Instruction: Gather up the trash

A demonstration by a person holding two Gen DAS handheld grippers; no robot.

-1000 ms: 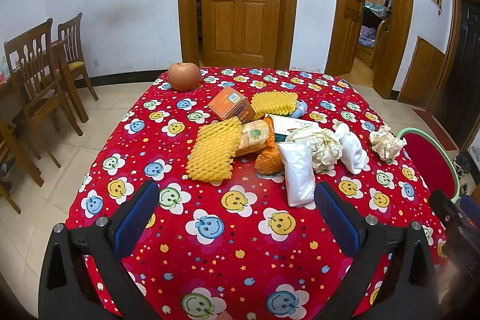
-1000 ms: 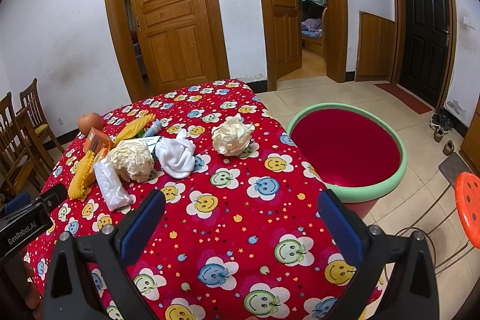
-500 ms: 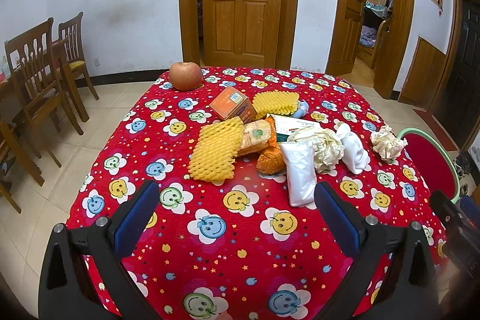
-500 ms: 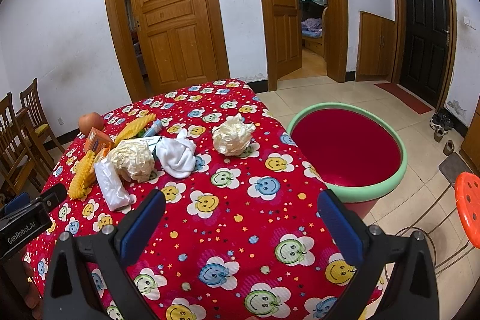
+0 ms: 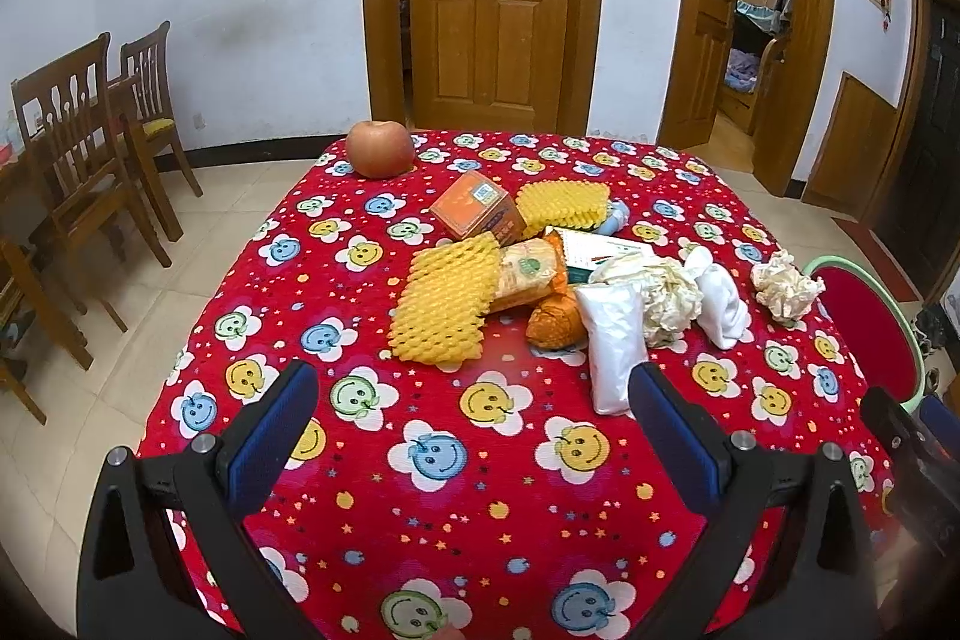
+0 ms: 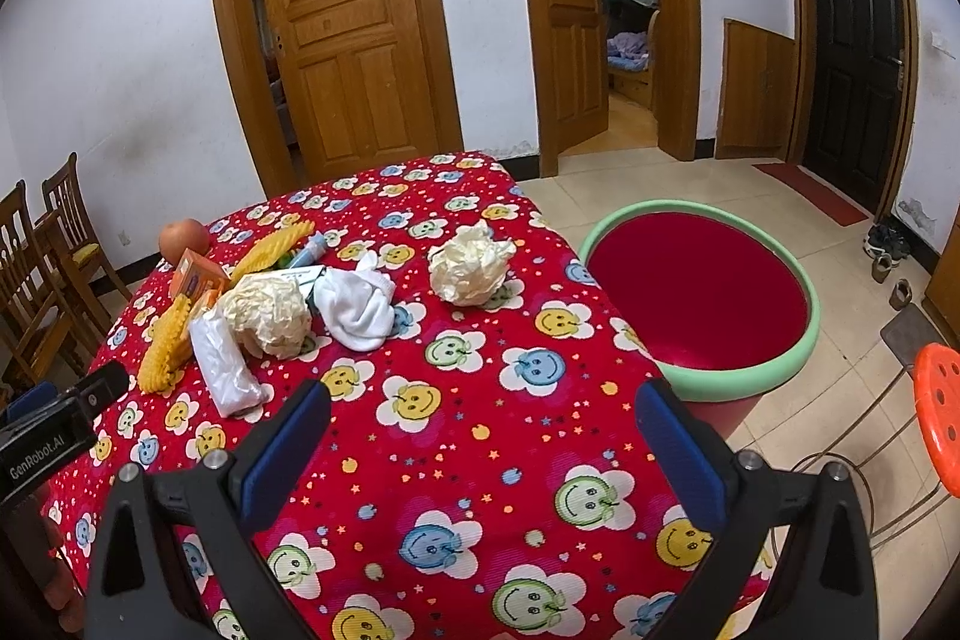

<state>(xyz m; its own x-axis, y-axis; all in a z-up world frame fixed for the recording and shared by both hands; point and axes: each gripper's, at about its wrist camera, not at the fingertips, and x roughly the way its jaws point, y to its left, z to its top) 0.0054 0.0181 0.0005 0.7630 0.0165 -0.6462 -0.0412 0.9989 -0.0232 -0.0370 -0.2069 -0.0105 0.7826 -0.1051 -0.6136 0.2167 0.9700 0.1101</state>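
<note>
A pile of trash lies mid-table on the red smiley tablecloth [image 5: 372, 490]: yellow foam nets [image 5: 444, 301], an orange box [image 5: 477, 208], a snack bag [image 5: 528, 274], a white pouch [image 5: 612, 349], crumpled paper [image 5: 666, 301], a white cloth [image 5: 723, 304]. A separate paper ball [image 6: 471, 262] lies nearer the round red basin with green rim [image 6: 696, 280] on the floor to the right. My left gripper [image 5: 474, 424] is open and empty above the near table. My right gripper [image 6: 480, 436] is open and empty too.
An apple [image 5: 379, 148] sits at the far left corner of the table. Wooden chairs [image 5: 90, 142] stand left. An orange stool [image 6: 939, 406] stands right of the basin. Wooden doors line the far wall.
The left gripper has drifted slightly forward and left, so the pile sits a bit lower and righter. The right gripper has hardly moved. Both stay open.
</note>
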